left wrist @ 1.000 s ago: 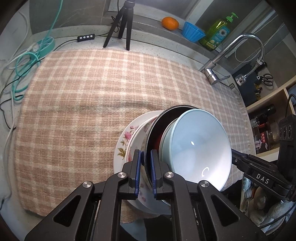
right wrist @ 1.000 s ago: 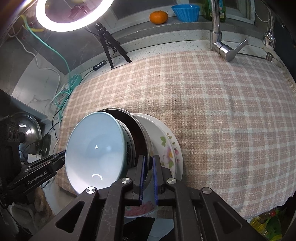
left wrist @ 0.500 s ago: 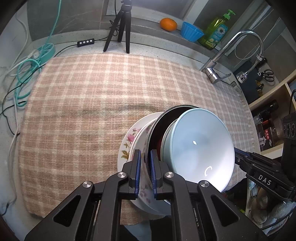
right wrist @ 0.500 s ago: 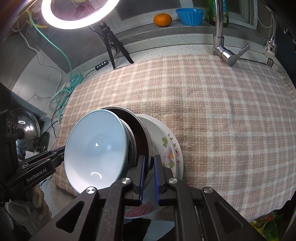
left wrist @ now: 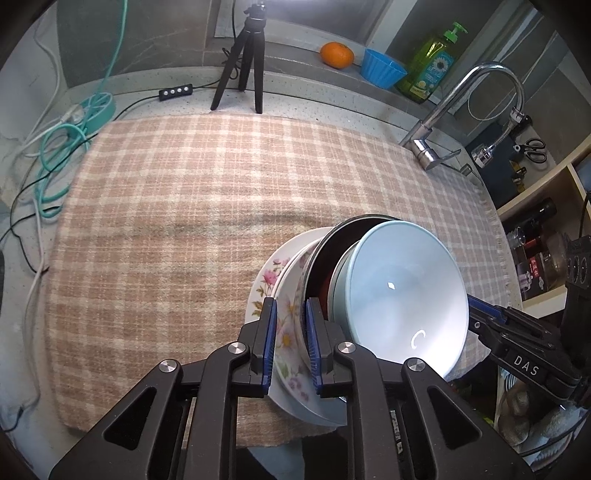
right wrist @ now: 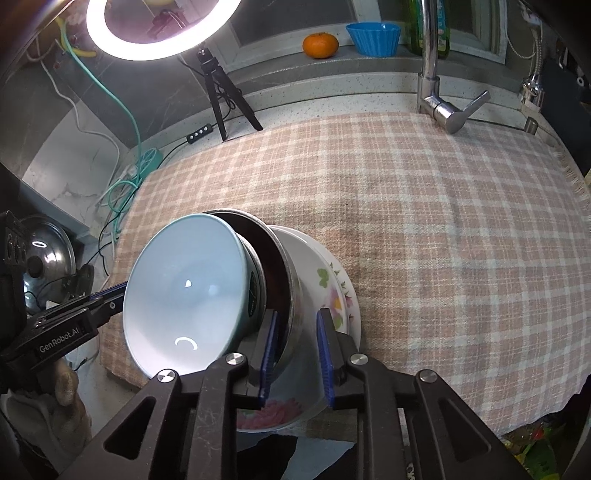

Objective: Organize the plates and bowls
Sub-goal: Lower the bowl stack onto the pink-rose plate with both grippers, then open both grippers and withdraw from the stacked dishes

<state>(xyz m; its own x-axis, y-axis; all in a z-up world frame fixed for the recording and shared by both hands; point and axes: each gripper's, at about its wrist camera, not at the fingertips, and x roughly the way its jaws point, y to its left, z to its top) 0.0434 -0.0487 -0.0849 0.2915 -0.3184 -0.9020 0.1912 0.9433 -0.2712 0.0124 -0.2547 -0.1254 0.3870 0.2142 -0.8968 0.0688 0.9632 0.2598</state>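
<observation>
Left wrist — stacked dishes at cloth edge

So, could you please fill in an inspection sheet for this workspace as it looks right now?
Surface: checked cloth over the counter.
Job's things: light blue bowl nested in a metal bowl, stacked on floral plates at the cloth's near edge.
Clutter: orange, blue cup, soap bottle on the ledge.
Grippers: left gripper and right gripper straddle the stack's rims; jaws have just been opening, and pads look clear.
Cables: teal cable coiled at the far left.
Surroundings: tripod, ring light, faucet.
</observation>
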